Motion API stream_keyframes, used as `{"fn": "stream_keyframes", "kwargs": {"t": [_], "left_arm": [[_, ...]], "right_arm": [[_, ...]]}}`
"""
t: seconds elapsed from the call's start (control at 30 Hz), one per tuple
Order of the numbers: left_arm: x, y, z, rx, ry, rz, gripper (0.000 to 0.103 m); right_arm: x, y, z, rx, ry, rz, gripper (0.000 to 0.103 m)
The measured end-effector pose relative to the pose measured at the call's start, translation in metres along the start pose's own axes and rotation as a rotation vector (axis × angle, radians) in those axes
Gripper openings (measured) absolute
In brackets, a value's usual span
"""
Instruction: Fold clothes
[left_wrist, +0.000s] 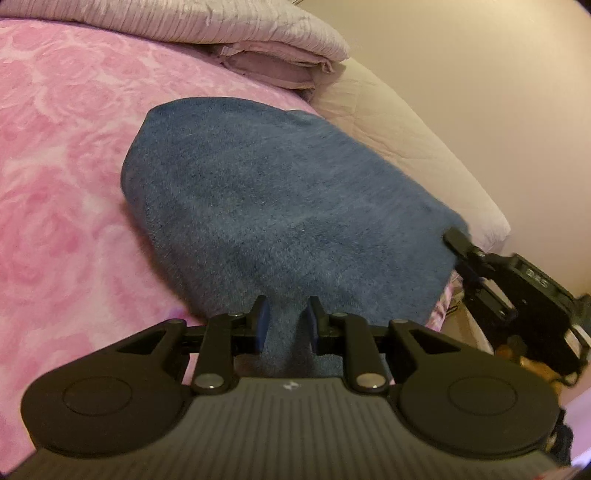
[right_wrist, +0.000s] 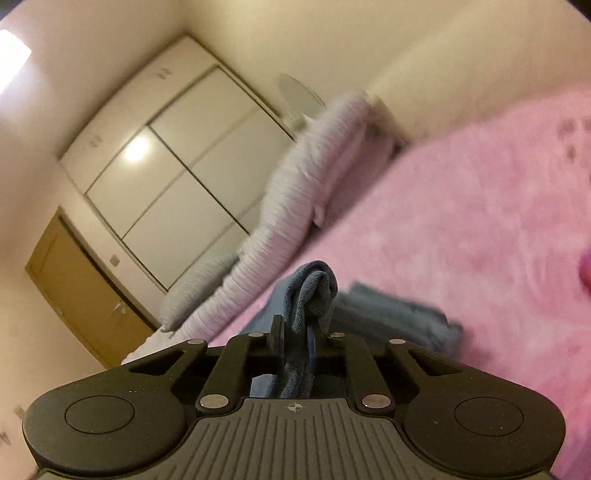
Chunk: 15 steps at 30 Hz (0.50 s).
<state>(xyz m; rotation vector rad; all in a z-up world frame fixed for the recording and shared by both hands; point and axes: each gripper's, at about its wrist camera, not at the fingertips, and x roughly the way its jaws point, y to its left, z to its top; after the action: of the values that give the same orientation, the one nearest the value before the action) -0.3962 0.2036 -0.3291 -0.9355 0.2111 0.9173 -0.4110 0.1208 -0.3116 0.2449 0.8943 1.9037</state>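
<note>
Both grippers are clamping the blue garment (left_wrist: 280, 206) on the pink bed (left_wrist: 66, 166): left gripper (left_wrist: 286, 321) holding the near edge, right gripper (right_wrist: 295, 334) pinching the right corner; fabric extending away lengthwise.

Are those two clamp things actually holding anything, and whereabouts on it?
Both grip the blue towel: left hand-held gripper on its near edge, right hand-held gripper on a bunched corner.

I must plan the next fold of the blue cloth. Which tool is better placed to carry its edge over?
Probably the right tool: it pinches a bunched corner of the blue cloth. The left tool grips the near edge and can anchor it.
</note>
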Motion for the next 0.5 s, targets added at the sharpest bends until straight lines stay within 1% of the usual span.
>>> {"fn": "stream_keyframes", "kwargs": {"t": [0.03, 0.07, 0.17, 0.27, 0.33, 0.37, 0.47, 0.5], "left_arm": [[0.003, -0.003, 0.002, 0.008, 0.000, -0.006, 0.017], [0.007, -0.007, 0.003, 0.016, 0.002, -0.014, 0.017], [0.018, -0.015, 0.007, 0.040, 0.012, -0.030, 0.017], [0.031, -0.016, 0.006, 0.054, 0.030, -0.023, 0.017], [0.033, -0.010, 0.006, 0.038, 0.029, -0.027, 0.015], [0.032, -0.007, 0.006, 0.026, 0.027, -0.028, 0.015], [0.014, -0.007, 0.011, 0.032, -0.014, -0.004, 0.017], [0.007, -0.007, 0.014, 0.054, -0.035, 0.007, 0.017]], "right_arm": [[-0.004, 0.003, 0.001, -0.015, -0.017, -0.004, 0.010], [-0.008, 0.000, -0.001, -0.008, -0.031, -0.028, 0.010], [-0.013, -0.023, -0.007, 0.058, -0.062, -0.139, 0.010], [0.005, -0.060, -0.017, 0.174, -0.012, -0.224, 0.010], [0.015, -0.075, -0.023, 0.194, 0.013, -0.240, 0.010], [0.017, -0.078, -0.021, 0.203, 0.018, -0.238, 0.010], [0.018, -0.075, -0.008, 0.209, 0.065, -0.251, 0.011], [0.018, -0.073, -0.004, 0.201, 0.077, -0.257, 0.012]]}}
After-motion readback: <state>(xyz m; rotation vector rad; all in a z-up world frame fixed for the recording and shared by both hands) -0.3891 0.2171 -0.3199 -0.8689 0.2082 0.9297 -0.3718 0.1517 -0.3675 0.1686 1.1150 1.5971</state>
